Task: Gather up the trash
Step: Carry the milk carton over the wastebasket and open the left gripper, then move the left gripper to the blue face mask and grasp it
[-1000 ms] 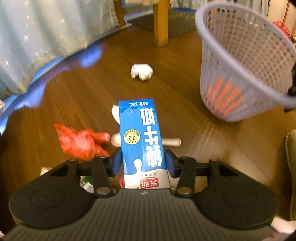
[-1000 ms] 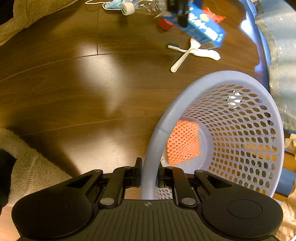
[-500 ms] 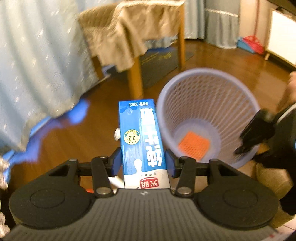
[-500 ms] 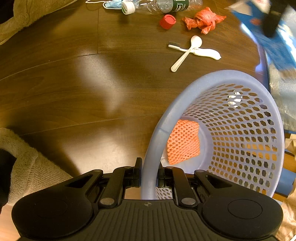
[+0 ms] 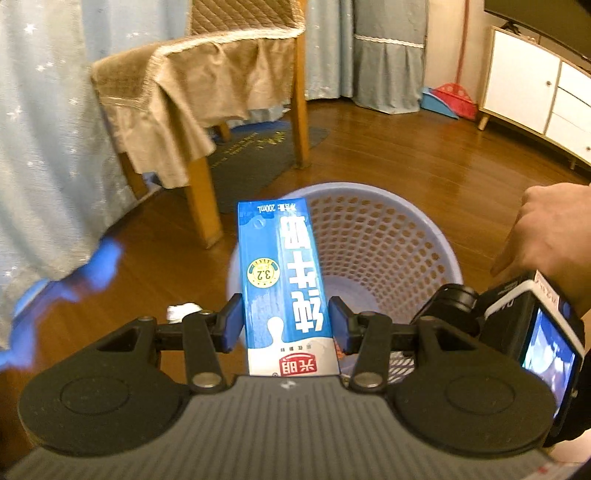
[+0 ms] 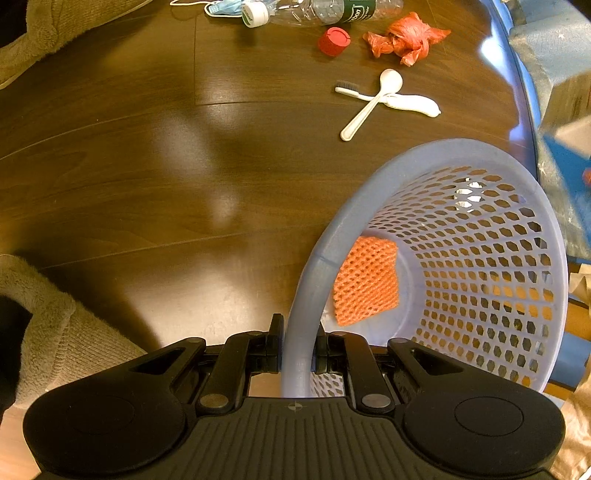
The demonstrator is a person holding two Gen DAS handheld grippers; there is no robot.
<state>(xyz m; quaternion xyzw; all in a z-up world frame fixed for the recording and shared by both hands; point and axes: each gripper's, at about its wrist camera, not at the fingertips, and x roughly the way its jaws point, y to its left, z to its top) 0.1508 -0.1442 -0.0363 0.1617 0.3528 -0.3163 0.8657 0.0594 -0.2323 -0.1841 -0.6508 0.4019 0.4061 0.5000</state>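
Observation:
My left gripper (image 5: 286, 325) is shut on a blue milk carton (image 5: 284, 280), held upright between its blue pads. The carton hangs in front of and above the mouth of the lilac mesh basket (image 5: 388, 229). My right gripper (image 6: 298, 347) is shut on the near rim of that basket (image 6: 443, 147), which is tipped toward me. An orange mesh net (image 6: 365, 284) lies at the basket's bottom. On the floor beyond lie a white spoon (image 6: 369, 107), a toothbrush (image 6: 406, 101), a red plastic bag (image 6: 404, 37), a red cap (image 6: 333, 40) and a clear bottle (image 6: 325, 9).
A wooden chair leg (image 5: 203, 206) under a beige cover stands left of the basket, with curtains behind. A crumpled white paper (image 5: 183, 310) lies by my left finger. A person's hand (image 5: 546, 229) holds the other gripper at the right. Beige cloth (image 6: 44, 325) lies at the lower left.
My left gripper has lifted the carton away from the floor litter and swung it over to the basket's mouth. The right gripper keeps its hold on the rim, barely moving.

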